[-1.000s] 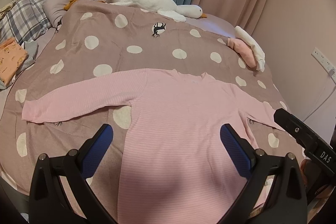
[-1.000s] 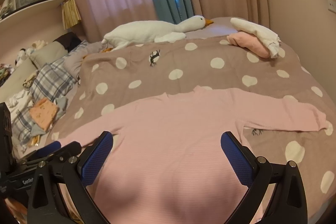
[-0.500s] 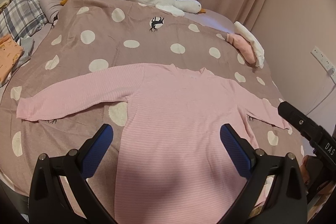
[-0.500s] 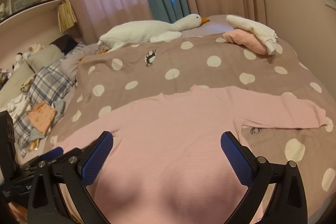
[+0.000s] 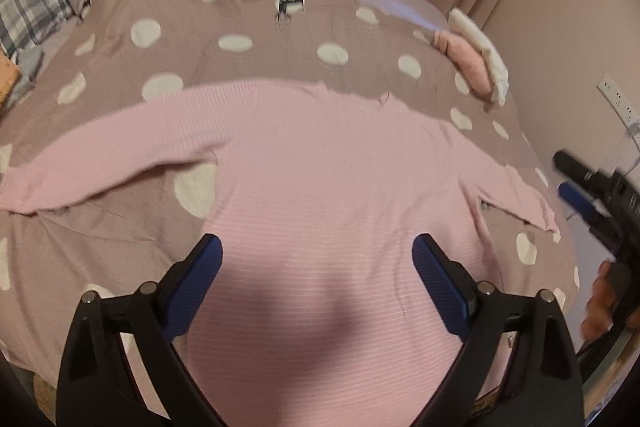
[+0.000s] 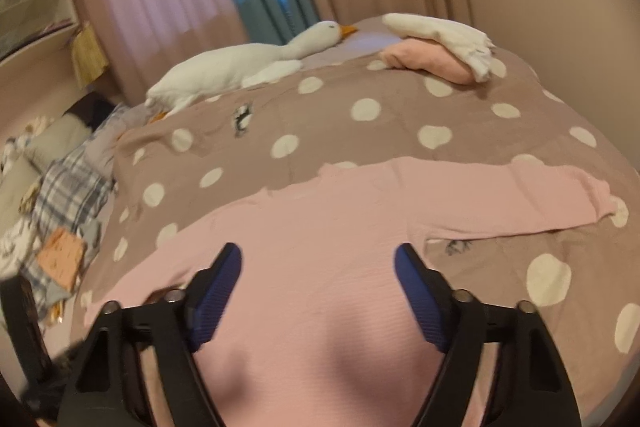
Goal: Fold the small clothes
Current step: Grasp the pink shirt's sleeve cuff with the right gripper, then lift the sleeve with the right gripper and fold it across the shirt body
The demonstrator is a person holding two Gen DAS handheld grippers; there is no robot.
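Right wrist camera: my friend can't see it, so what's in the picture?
A pink long-sleeved top lies spread flat on a spotted bedspread, and the right claw hangs open over it, holding nothing. Behind it lie a white toy goose and folded clothes.

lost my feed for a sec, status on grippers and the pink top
Left gripper and right gripper open, jaws just been closing, nothing gripped. Pink top flat on the bed, sleeves spread, unfolded. Nothing in the way.

A pink long-sleeved top (image 5: 320,187) lies flat, sleeves spread wide, under and ahead of both open tongs.
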